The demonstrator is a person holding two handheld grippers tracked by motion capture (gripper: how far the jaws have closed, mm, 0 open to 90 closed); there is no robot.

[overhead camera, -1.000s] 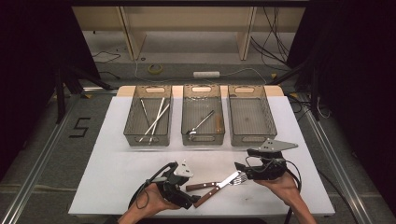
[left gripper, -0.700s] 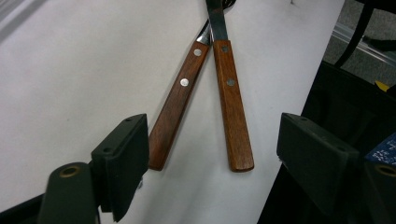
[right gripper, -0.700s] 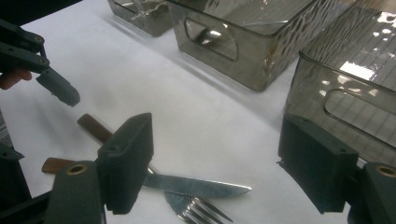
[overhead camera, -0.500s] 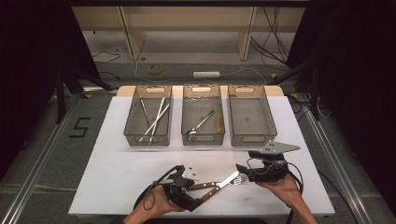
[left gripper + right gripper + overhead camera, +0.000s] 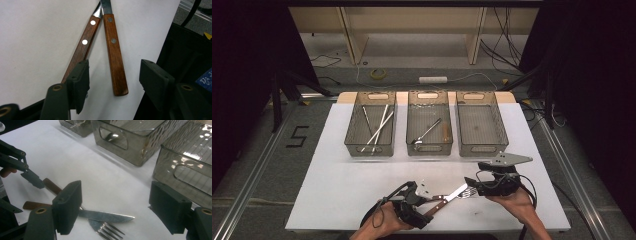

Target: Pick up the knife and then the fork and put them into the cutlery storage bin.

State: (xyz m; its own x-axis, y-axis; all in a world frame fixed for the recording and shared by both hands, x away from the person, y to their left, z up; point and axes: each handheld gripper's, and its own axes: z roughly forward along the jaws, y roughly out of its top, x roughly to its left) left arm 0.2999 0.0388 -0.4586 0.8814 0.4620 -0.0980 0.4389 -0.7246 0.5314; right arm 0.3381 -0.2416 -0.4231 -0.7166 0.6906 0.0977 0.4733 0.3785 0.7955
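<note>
We are partway through sorting cutlery into the three clear bins at the back of the white worktop point(image 5: 337, 170). The left bin point(image 5: 371, 146) already holds what look like chopsticks point(image 5: 378, 127), the middle bin point(image 5: 428, 148) holds a spoon point(image 5: 426, 134) and something with a brown handle, and the right bin point(image 5: 482, 146) looks bare. Left to place are a knife point(image 5: 105, 215) and a fork point(image 5: 106, 228), which lie crossed on the worktop near the front edge, between our two hands.

Our left hand-held gripper point(image 5: 113, 75) is down over the two wooden handles. Its jaws have just been closing, but they are not yet clamped: the knife's handle point(image 5: 115, 60) lies between them with a gap on each side, while the fork's handle point(image 5: 83, 47) runs under the left pad. So nothing is grasped there yet. Our right hand-held gripper point(image 5: 116, 207) hovers over the blade and tines with its jaws spread wide and nothing in them.

We judge the step in hand to be picking up the knife; after that come carrying it to a bin and then doing the same with the fork.
</note>
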